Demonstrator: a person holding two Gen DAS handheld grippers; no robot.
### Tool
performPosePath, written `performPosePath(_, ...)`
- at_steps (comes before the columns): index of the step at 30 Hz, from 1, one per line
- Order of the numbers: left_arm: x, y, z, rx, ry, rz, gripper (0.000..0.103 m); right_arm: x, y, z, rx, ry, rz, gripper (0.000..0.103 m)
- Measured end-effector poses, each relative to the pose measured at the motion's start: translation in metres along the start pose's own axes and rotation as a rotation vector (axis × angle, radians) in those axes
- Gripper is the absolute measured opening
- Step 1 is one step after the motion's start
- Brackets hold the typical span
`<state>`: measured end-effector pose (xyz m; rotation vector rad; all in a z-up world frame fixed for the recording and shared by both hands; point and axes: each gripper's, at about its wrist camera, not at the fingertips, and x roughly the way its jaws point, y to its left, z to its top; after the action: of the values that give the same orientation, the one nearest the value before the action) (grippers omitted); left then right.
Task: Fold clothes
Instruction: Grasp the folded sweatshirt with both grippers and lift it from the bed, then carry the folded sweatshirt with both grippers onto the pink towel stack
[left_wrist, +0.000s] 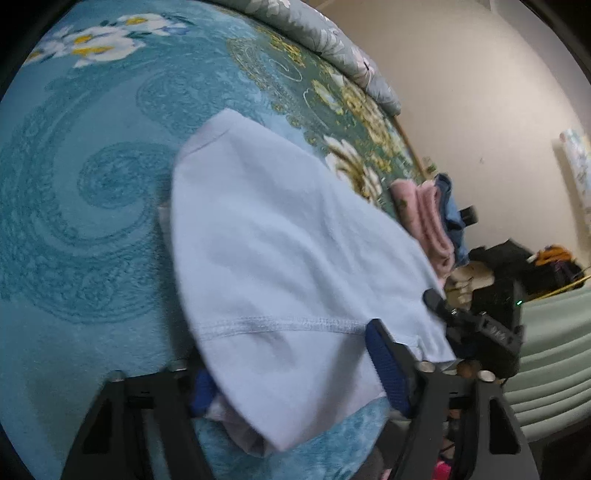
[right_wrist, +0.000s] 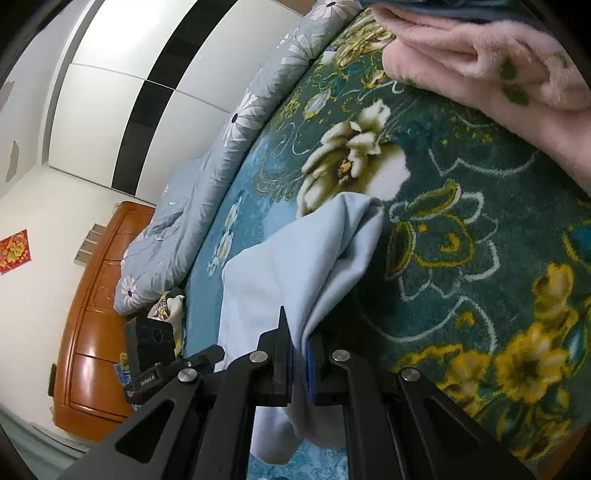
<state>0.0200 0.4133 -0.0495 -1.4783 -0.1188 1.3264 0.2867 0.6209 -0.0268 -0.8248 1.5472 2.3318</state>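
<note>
Right wrist: your right gripper is clamped on the pale blue garment; your left gripper is spread wide around it.

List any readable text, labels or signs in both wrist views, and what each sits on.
"...Robot AI": white label on the black camera mount; leading letters blurred, reading uncertain.
White lettering on the black plastic bracket: too blurred to read.
Red wall poster with gold figure: too small to read.
Light blue cotton garment: no print visible.
</note>
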Motion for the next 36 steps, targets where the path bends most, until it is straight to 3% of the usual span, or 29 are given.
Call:
performPosePath(1, 0.001, 0.004, 0.0, -0.015, 0.0, -0.003, 0.043, -0.001, -0.001, 0.001, -0.002, 0.0, -0.004, 0.006)
performPosePath(5, 0.002, 0.012, -0.003, -0.061, -0.018, -0.044, 0.022, -0.002, -0.002, 0.002, -0.001, 0.01, -0.011, 0.006)
performPosePath(9, -0.004, -0.001, -0.001, -0.034, -0.051, -0.066, 0.019, -0.01, 0.011, 0.012, -0.056, 0.018, -0.048, 0.006)
performPosePath(16, -0.017, -0.065, 0.019, 0.082, -0.106, -0.138, 0.018, -0.061, 0.05, 0.057, -0.181, -0.016, -0.108, 0.006)
performPosePath(20, -0.018, -0.122, 0.042, 0.177, -0.137, -0.213, 0.018, -0.114, 0.072, 0.093, -0.287, -0.067, -0.141, 0.006)
performPosePath(23, -0.01, -0.178, 0.062, 0.276, -0.145, -0.225, 0.018, -0.156, 0.083, 0.123, -0.365, -0.105, -0.186, 0.006)
performPosePath(26, 0.01, -0.234, 0.08, 0.356, -0.172, -0.227, 0.019, -0.189, 0.076, 0.156, -0.397, -0.129, -0.261, 0.006)
performPosePath(30, 0.059, -0.291, 0.098, 0.42, -0.145, -0.2, 0.019, -0.219, 0.049, 0.201, -0.418, -0.149, -0.355, 0.006)
performPosePath(33, 0.098, -0.31, 0.108, 0.407, -0.125, -0.205, 0.019, -0.23, 0.03, 0.229, -0.445, -0.137, -0.425, 0.006)
performPosePath(36, 0.125, -0.32, 0.103, 0.423, -0.178, -0.208, 0.019, -0.237, 0.005, 0.249, -0.46, -0.152, -0.425, 0.006)
